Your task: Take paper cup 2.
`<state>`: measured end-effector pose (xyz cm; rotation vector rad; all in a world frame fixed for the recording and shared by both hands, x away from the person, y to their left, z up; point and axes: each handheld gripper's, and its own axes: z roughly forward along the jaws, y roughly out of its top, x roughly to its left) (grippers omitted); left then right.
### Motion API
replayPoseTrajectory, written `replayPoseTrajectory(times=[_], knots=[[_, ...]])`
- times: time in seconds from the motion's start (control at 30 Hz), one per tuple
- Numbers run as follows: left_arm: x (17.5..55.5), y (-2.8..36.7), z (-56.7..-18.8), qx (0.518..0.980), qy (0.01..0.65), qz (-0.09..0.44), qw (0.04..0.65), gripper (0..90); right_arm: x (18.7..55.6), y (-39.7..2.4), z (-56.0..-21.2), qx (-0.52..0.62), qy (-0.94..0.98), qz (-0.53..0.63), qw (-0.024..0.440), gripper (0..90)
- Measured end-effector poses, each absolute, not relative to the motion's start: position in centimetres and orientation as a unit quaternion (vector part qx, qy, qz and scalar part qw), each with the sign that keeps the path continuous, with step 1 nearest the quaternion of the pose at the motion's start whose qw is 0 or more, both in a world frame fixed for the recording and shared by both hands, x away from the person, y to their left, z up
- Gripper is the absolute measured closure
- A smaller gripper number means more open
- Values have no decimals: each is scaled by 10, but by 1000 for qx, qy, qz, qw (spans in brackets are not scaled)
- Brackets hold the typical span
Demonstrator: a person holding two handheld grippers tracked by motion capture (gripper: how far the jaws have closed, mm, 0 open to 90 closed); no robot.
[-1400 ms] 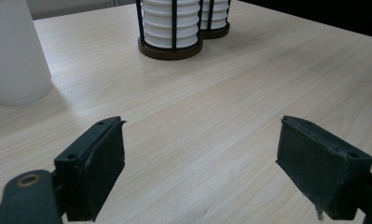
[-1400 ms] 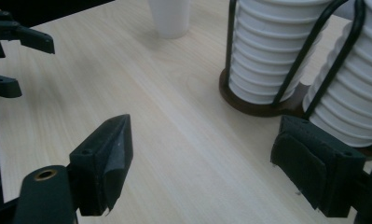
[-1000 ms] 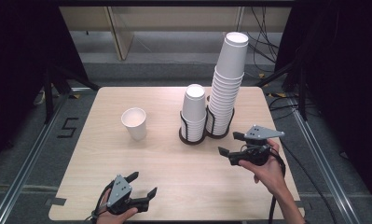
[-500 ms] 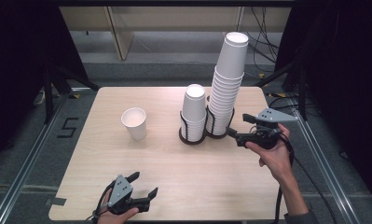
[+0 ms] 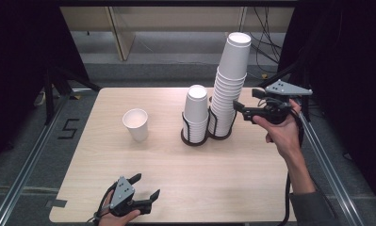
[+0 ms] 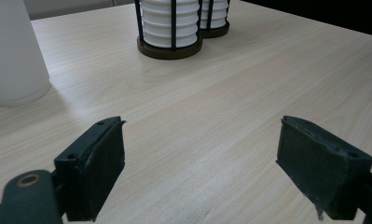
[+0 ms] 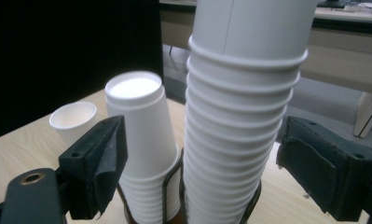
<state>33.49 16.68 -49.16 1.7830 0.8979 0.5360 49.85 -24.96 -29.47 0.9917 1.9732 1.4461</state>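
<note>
Standing in a black wire holder at the table's (image 5: 251, 188) far right, the tall cup stack (image 5: 230, 89) is the thing reached for. Right gripper (image 5: 244, 104) held level beside it, tips near the stack's mid-height; jaws wide, nothing between the pads. From the right gripper view the stack rises between the two jaws but farther off, not touched, its top cup cut off by the frame edge.

Counts: two stacks, each in its own holder, holders just beside one another; the short cup stack (image 5: 196, 113) sits left of the tall one. One single cup (image 5: 136, 124) upright, mouth up, well apart to the left. Rims in the tall stack too crowded to count surely.

Left gripper (image 5: 145, 190) low at the near edge of the table, jaws spread, empty; bare wood between them in the left gripper view. Person's hands and forearms enter from below.
</note>
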Motion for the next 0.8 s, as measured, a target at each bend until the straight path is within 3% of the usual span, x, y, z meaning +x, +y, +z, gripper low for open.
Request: replayPoseTrajectory(times=[0.37,0.63,0.8], knots=[[336,167,-492,743,373,222,509,146,519,-245,-266,371,717,534,251,156],[336,167,-493,741,372,222,513,146,538,-239,-243,372,715,523,279,155],[336,166,-493,739,374,220,515,146,554,-237,-234,383,705,535,264,154]])
